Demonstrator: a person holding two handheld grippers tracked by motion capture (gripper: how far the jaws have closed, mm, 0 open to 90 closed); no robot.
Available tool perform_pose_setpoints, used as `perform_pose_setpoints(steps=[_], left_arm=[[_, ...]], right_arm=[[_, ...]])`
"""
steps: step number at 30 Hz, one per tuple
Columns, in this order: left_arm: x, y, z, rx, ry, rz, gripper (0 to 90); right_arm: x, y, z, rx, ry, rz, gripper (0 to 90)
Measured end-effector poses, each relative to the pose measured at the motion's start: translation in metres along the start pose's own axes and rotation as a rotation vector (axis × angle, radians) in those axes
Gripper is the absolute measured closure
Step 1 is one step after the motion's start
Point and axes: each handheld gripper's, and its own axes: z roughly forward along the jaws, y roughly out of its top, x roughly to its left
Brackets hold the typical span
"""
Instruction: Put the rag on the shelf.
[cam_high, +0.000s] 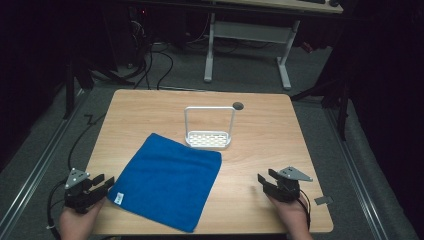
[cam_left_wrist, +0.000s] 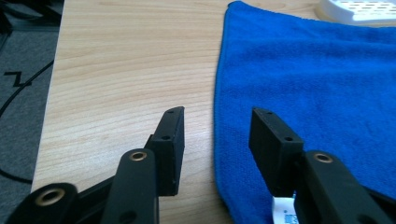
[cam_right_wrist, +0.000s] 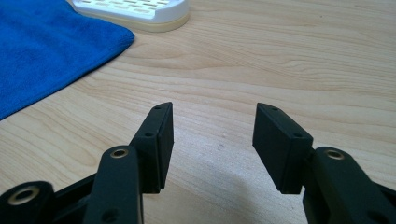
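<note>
A blue cloth (cam_high: 167, 181) lies spread flat on the wooden table (cam_high: 260, 125), a white label at its near left corner. Behind it stands a white perforated rack (cam_high: 208, 139) with a tall wire handle. My left gripper (cam_high: 106, 182) rests at the table's left front, open, just off the cloth's left corner; in the left gripper view the cloth's edge (cam_left_wrist: 219, 140) runs between the spread jaws, nothing gripped. At the right front my right gripper (cam_high: 264, 179) is open over bare wood, with the cloth (cam_right_wrist: 42, 51) and the rack's base (cam_right_wrist: 135, 11) farther off.
A round dark hole (cam_high: 238, 105) marks the table's far edge. A small grey tag (cam_high: 323, 200) lies near the right front corner. Desk legs (cam_high: 210, 50) and cables are on the floor beyond the table.
</note>
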Motion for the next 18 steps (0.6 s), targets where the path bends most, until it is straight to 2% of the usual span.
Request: perform_pose_setpoints(steps=[5, 11, 16, 18], left_arm=[[-0.005, 0.001, 0.001, 0.003, -0.01, 0.022, 57.0], [-0.014, 0.002, 0.0, 0.001, -0.032, 0.049, 59.0], [-0.027, 0.001, -0.002, -0.003, -0.057, 0.066, 59.8], [-0.036, 0.001, -0.003, 0.006, -0.05, 0.087, 60.2]], right_arm=[[0.004, 0.001, 0.001, -0.001, 0.016, -0.008, 50.8], [0.015, 0.003, 0.003, -0.002, 0.054, -0.045, 53.0], [0.025, 0.007, 0.01, 0.0, 0.085, -0.07, 55.3], [0.031, 0.01, 0.016, 0.008, 0.101, -0.077, 56.9]])
